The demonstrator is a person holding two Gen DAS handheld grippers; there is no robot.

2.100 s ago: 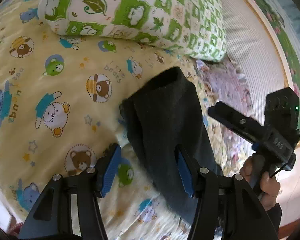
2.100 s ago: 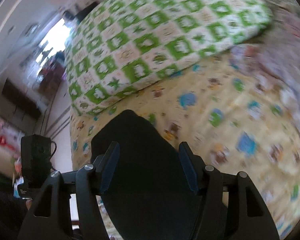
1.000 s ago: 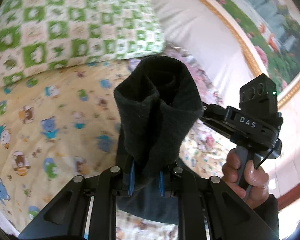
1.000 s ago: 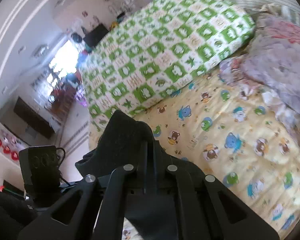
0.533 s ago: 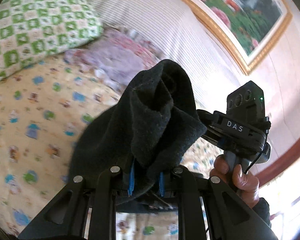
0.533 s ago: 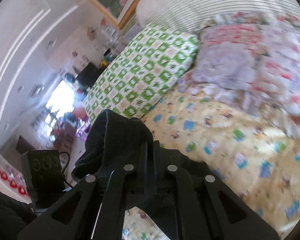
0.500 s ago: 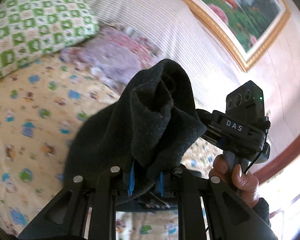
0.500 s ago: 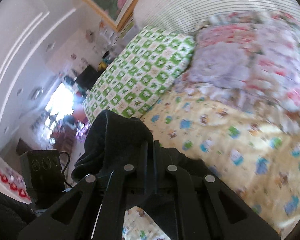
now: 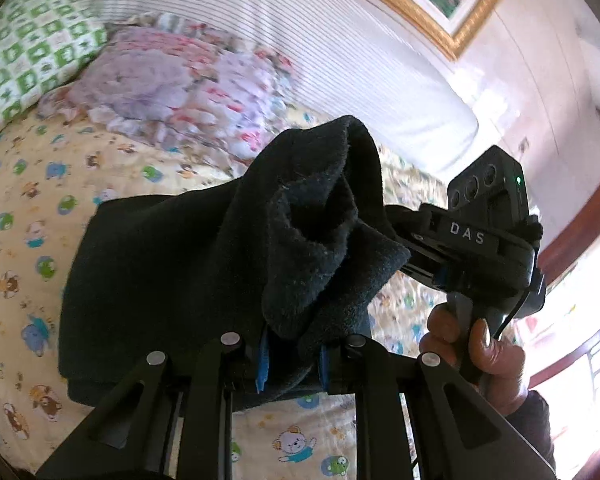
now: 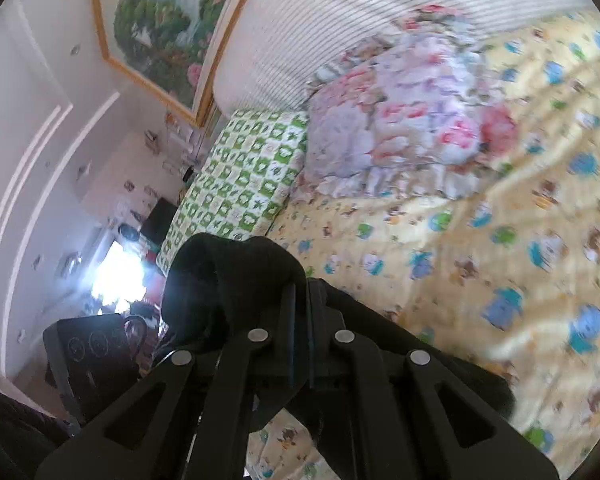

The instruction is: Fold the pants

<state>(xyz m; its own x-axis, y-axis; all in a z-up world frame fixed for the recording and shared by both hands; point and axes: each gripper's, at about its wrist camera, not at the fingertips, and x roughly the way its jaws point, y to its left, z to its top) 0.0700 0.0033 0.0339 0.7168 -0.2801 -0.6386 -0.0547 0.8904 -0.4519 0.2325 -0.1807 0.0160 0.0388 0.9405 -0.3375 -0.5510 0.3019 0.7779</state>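
Note:
The dark fleece pants (image 9: 204, 264) hang lifted over the yellow bear-print bed sheet (image 9: 24, 208). My left gripper (image 9: 290, 356) is shut on a bunched end of the pants, which bulges up above the blue pads. My right gripper (image 10: 300, 336) is shut on the other bunched end of the pants (image 10: 236, 276). In the left wrist view the right gripper (image 9: 472, 256) shows at the right, held by a hand, its fingers buried in the fabric. The lower part of the pants drapes down toward the sheet.
A green-and-white checked pillow (image 10: 244, 184) and a pink-purple floral pillow (image 10: 404, 128) lie at the head of the bed. A white striped headboard (image 9: 340, 52) and a gold-framed painting (image 10: 160, 24) stand behind. The left gripper's camera body (image 10: 92, 352) shows low left.
Both grippers went from open around the pants lying on the bed to shut on them. They have lifted the pants and swung toward the floral pillow and headboard.

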